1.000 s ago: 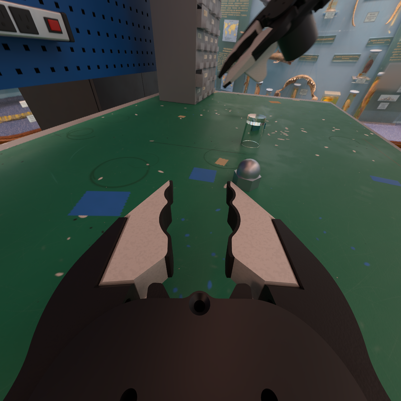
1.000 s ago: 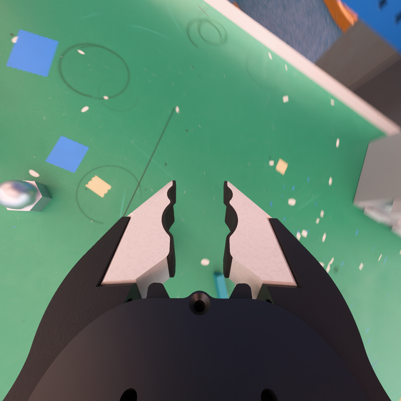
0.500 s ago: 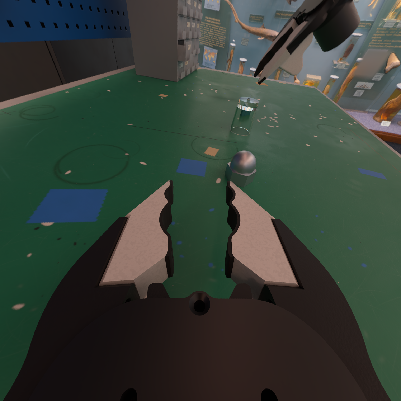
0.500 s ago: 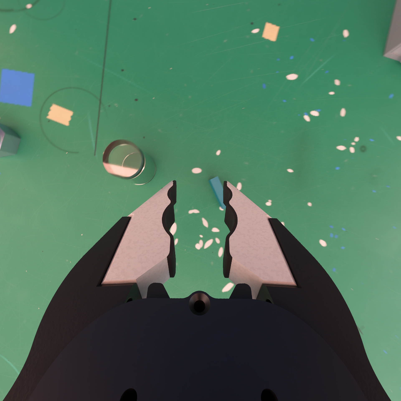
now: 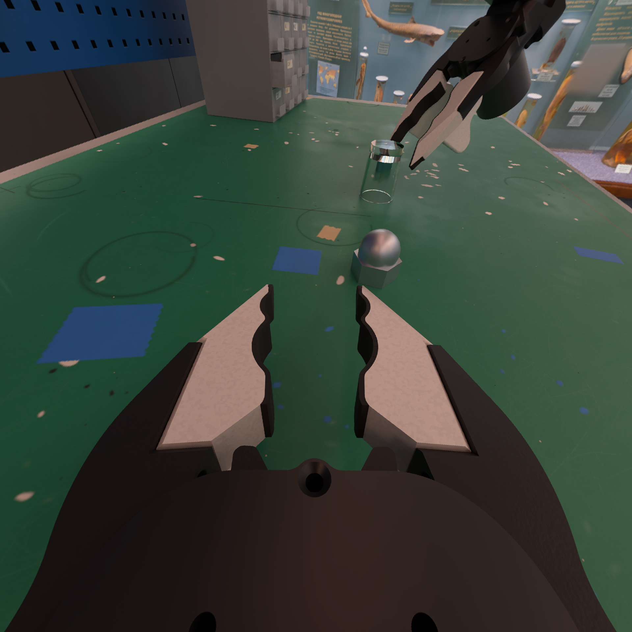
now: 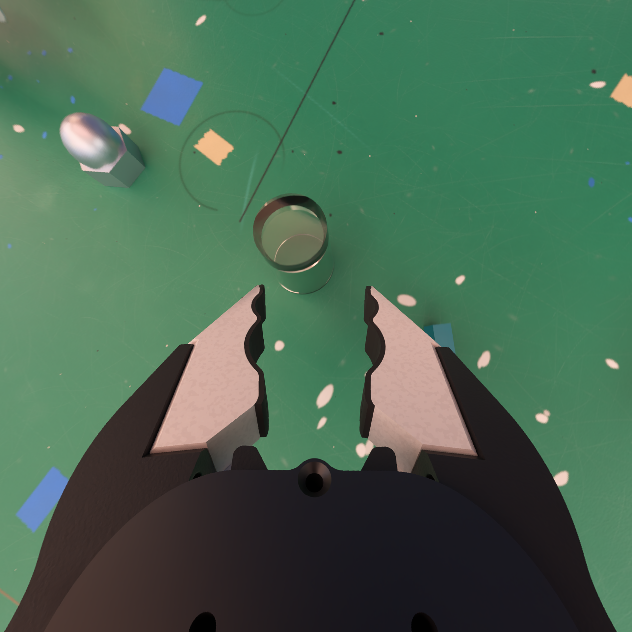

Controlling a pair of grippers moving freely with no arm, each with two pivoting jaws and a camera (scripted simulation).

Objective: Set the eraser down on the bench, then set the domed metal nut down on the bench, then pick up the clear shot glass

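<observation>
Spreading under everything, the green bench (image 5: 478, 325) is scuffed, ring-marked and dotted with pale flecks, blue squares and tan scraps; taking the clear shot glass (image 6: 294, 242) as landmark, a grey drawer cabinet (image 5: 246, 58) stands well beyond it against a blue pegboard (image 5: 92, 30), with display cases of specimens behind the far edge. Next in size, the left gripper (image 5: 314, 297) hovers low, well short of the glass, its fingers parted a moderate way and empty. The right gripper (image 6: 314, 287) hangs above and just beside the glass, tilted down at it, fingers wide apart and empty. The domed metal nut (image 5: 376, 258) sits upright on the bench between the glass and the left gripper, apart from both. The glass itself stands upright on the bench, mouth up. Smallest, the eraser (image 6: 441, 335), a teal block, lies on the bench near the glass, partly hidden by the right finger. Both set-downs look done, so the pick-up appears to be the step in hand. The risk, as I judge it: a finger tip landing on the rim rather than outside the wall would tip the light glass, and smooth glass may slip from a shallow or off-centre pinch.
</observation>
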